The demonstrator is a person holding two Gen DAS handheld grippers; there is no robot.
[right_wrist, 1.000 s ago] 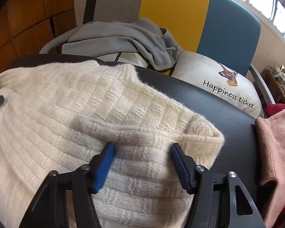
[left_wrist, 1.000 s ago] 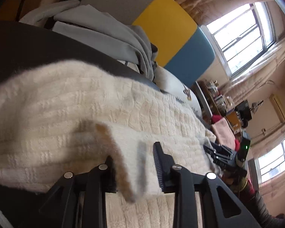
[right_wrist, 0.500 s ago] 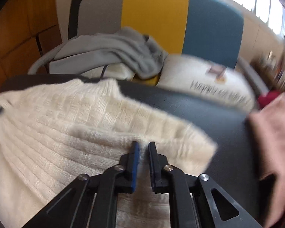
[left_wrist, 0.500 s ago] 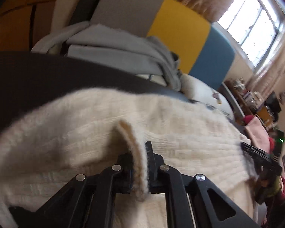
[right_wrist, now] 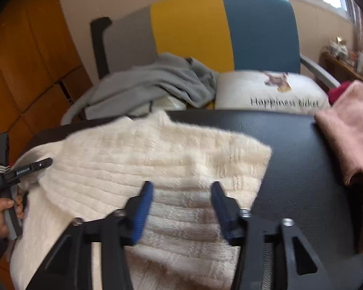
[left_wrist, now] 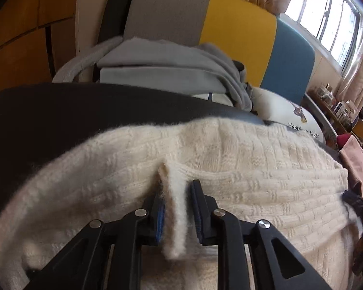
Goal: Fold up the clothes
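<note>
A cream knitted sweater (left_wrist: 230, 164) lies on a black padded surface (left_wrist: 60, 111); it also shows in the right wrist view (right_wrist: 157, 159). My left gripper (left_wrist: 176, 205) has a raised fold of the sweater's edge between its slightly parted jaws. My right gripper (right_wrist: 181, 200) is open over the sweater's near right part, jaws wide, holding nothing. The left gripper also appears at the left edge of the right wrist view (right_wrist: 19, 171), at the sweater's left side.
A grey garment (right_wrist: 157, 84) is heaped on a grey, yellow and blue chair (right_wrist: 205, 24) behind the surface. A white printed cushion (right_wrist: 271, 91) lies beside it. A pink garment (right_wrist: 346, 125) rests on the surface's right edge. Wooden panels (right_wrist: 24, 72) stand at left.
My right gripper was shut on the sweater half a second ago and has now opened wide. My left gripper's jaws have parted a little around the fold. Both views have risen and tilted.
</note>
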